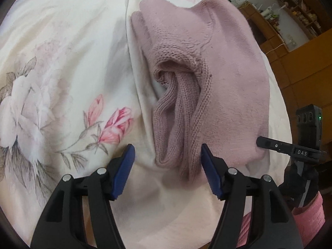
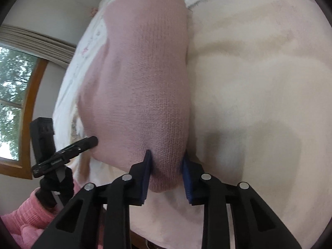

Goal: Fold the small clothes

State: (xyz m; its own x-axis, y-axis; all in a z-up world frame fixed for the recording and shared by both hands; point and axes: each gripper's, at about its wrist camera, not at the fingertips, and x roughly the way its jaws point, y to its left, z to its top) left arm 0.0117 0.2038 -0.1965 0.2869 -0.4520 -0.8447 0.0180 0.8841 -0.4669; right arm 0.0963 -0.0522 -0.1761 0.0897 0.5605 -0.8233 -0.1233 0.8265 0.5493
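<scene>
A dusty-pink knit garment lies bunched on the bed, its ribbed part folded into pleats and pointing toward me. My left gripper is open, its blue pads on either side of the ribbed end without touching it. In the right wrist view the same garment runs away from me, and my right gripper is shut on its near rounded edge, with fabric bulging between the pads. The right gripper's tip shows at the garment's right edge in the left wrist view. The left gripper's tip shows at the garment's left edge.
A white floral bed cover spreads to the left, and a cream blanket lies to the right of the garment. Wooden shelving stands beyond the bed. A window is at far left. A pink sleeve holds the other gripper.
</scene>
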